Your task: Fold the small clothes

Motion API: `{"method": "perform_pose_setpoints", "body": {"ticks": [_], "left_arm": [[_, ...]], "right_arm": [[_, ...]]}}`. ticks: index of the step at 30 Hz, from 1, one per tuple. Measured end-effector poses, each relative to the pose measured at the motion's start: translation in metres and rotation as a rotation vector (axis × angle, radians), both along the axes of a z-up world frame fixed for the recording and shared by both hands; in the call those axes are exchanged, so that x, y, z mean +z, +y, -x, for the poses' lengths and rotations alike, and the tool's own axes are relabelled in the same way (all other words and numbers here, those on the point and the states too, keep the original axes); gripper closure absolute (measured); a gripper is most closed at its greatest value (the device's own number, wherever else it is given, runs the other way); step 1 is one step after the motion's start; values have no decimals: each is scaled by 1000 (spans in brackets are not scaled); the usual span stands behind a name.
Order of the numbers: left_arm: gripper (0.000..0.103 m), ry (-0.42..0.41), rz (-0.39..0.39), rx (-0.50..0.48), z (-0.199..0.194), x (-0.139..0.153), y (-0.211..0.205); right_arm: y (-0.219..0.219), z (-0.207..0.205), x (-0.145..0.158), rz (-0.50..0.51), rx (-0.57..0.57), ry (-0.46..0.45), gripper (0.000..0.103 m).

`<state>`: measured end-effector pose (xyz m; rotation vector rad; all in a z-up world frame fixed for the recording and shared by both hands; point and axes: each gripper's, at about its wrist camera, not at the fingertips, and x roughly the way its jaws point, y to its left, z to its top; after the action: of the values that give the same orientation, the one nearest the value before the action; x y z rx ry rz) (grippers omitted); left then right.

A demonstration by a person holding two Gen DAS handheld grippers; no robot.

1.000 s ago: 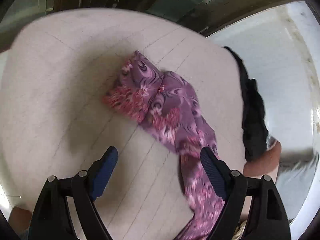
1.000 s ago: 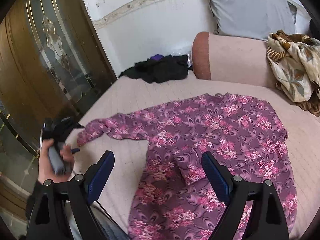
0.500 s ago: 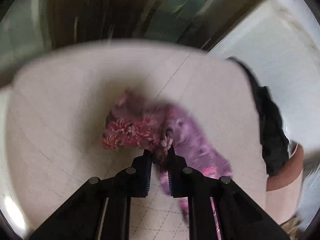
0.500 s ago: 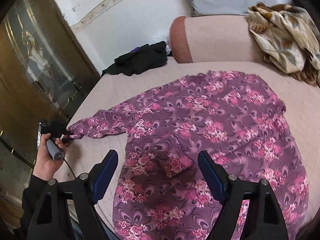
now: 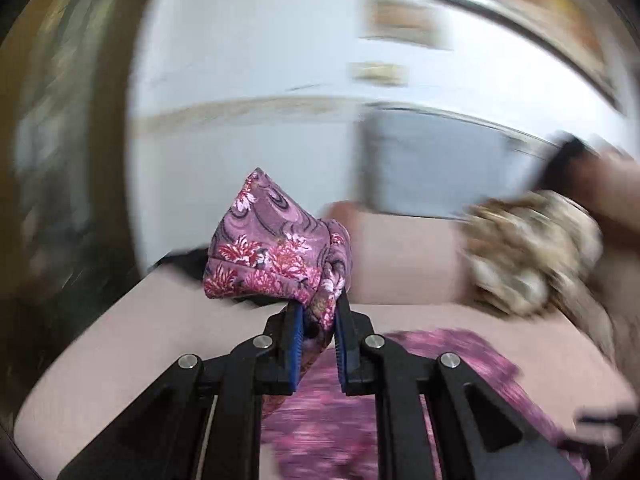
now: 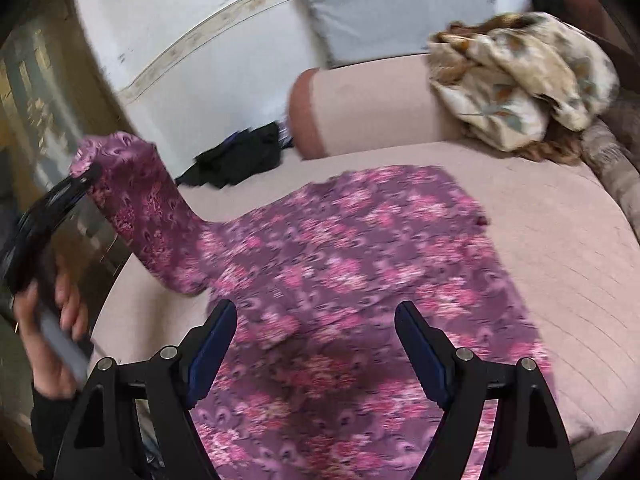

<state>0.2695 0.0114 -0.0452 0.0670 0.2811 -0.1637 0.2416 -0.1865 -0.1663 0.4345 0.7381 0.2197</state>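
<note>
Your left gripper (image 5: 318, 314) is clamped on the cuff of the sleeve (image 6: 136, 208), and the sleeve rises off the bed (image 6: 560, 240) near its left edge. It is held by the cuff because the end gives you control of the whole length: the sleeve can travel as one piece and lie across the body of the top (image 6: 340, 280) in a single fold. In the left wrist view the cuff bunches above the pads, so the bite is on gathered cloth, not on one layer; judge it secure enough for carrying, less so for laying flat. Your left hand (image 6: 52, 320) shows at the lower left of the right wrist view, wrapped round the handle.

The top lies spread over the middle of the bed, its hem toward the near edge, its far sleeve toward the bolster (image 6: 360, 108). Spread flat like this it needs no holding while one sleeve is moved.

Your right gripper (image 6: 316, 340) hangs over the lower body of the top with jaws wide apart and nothing between them, placed, it seems, to pin or pinch the cloth near the near edge if the lift drags it.

A black garment (image 6: 240, 156) lies at the far left corner and a patterned blanket (image 6: 520, 76) on the bolster, both apart from the top.
</note>
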Motion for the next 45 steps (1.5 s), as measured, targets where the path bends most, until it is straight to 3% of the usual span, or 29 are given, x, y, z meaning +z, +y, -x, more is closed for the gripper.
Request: {"method": "perform_pose_setpoints", "body": {"ticks": [2,4,8,11,12,14,15,17,20,24,26,29,32,35,39,42,43,45], "left_arm": [[90,-5,-90,-131,12,-12,-44],[90,49,-141,-233,22,-32,-81],[90,202,-221,-343,10,-83,-120],[88,294,-287,-405,7,-121,-138],[85,319,-303,-431,13,-133,-142],[65,384,-358,-535,18,-150,-159],[59,387,-385,-580,25,-158,-166],[33,350,-431,-644,45,-161,-173],[31,340,-452,-730,54,-160,-180],[30,444,-343,-781,34,-148,-165],[27,459,-312,-756,19,-134,-148],[15,495,-266,-568,-18,-124,-107],[15,645,-87,-296,-63,-133,-47],[15,805,65,-138,-83,-157,1],[15,931,259,-89,-96,-186,26],[15,961,371,8,-103,-200,45],[17,971,411,42,-108,-207,51],[25,992,483,73,-115,-218,59]], "right_arm": [[-22,0,-5,-16,-52,10,17],[-45,0,-12,-35,-106,15,17],[-88,2,-33,-62,-208,28,17],[-118,-3,-54,-144,-227,66,17],[-125,-8,-60,-184,-212,72,17],[-134,-23,-72,-266,-146,94,17],[-137,-32,-78,-300,-110,103,17],[-137,-50,-89,-335,-60,120,17],[-141,-66,-106,-361,-29,142,17],[-147,-62,-140,-466,-11,190,17],[-144,-56,-155,-519,9,243,17],[-131,-48,-158,-518,39,274,16],[-107,-33,-158,-540,107,285,18],[-88,-15,-163,-449,86,348,27],[-83,-7,-167,-387,5,386,44],[-86,-14,-150,-272,-74,360,40],[-84,-20,-151,-227,-94,379,37],[-80,-35,-163,-228,-90,437,40]]}}
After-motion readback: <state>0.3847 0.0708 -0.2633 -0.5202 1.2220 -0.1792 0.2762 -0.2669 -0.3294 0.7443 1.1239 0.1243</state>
